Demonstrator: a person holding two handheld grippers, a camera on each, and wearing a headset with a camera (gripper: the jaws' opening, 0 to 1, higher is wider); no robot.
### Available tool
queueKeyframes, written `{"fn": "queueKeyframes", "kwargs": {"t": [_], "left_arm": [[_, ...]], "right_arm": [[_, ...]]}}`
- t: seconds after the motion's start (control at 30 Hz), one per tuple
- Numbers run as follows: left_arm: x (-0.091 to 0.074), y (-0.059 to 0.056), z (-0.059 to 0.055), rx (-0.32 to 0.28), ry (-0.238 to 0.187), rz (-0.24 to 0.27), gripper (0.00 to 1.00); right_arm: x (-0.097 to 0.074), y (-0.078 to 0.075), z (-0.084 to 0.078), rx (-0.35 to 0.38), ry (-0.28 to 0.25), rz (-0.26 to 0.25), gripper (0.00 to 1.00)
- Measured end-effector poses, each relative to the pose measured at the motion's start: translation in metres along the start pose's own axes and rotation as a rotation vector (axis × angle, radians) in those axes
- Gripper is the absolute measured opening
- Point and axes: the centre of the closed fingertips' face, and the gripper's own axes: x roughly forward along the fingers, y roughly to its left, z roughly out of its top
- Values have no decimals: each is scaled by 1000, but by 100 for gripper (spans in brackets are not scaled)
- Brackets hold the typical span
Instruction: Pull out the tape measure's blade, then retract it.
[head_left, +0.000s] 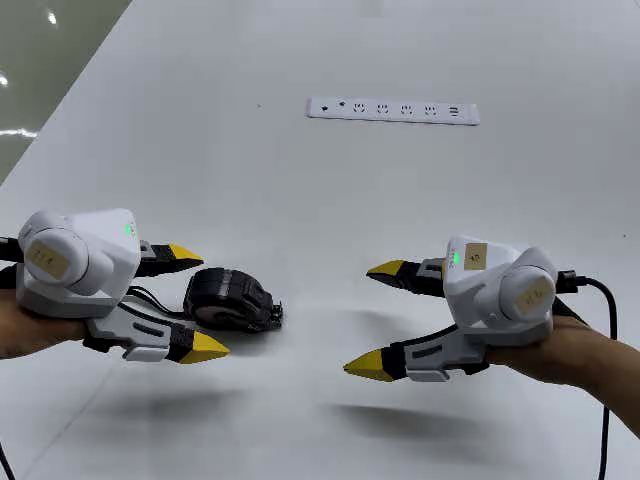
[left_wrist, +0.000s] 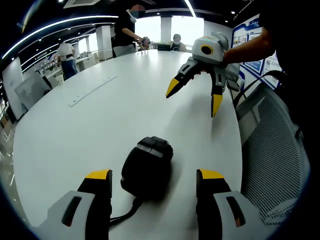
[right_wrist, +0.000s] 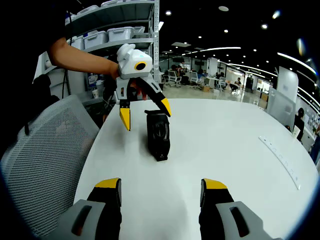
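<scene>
Jaws of the left gripper (head_left: 198, 300) stand wide apart, straddling the black tape measure (head_left: 228, 298) on the white table (head_left: 300, 190) without clasping it. The right gripper (head_left: 375, 318) gapes too, empty, well apart. A power strip (head_left: 392, 109) lies beyond.

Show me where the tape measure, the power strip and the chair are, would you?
tape measure (head_left: 228, 298): head view, on the side of its black case.
power strip (head_left: 392, 110): head view, on the middle of its white top.
chair (left_wrist: 272, 135): left gripper view, on its mesh back.
</scene>
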Motion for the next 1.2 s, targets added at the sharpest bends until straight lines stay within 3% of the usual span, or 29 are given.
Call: {"fn": "queueKeyframes", "kwargs": {"t": [0.23, 0.53, 0.93, 1.2], "left_arm": [[2, 2, -3, 35, 43, -43, 50], [5, 7, -7, 98, 102, -86, 41], [7, 8, -18, 157, 174, -135, 36], [9, 12, -19, 184, 185, -147, 30]], "right_arm": [[10, -5, 4, -35, 6, 19, 51], [24, -10, 5, -81, 29, 54, 42], [47, -9, 7, -112, 46, 104, 32], [62, -9, 11, -108, 46, 127, 28]]}}
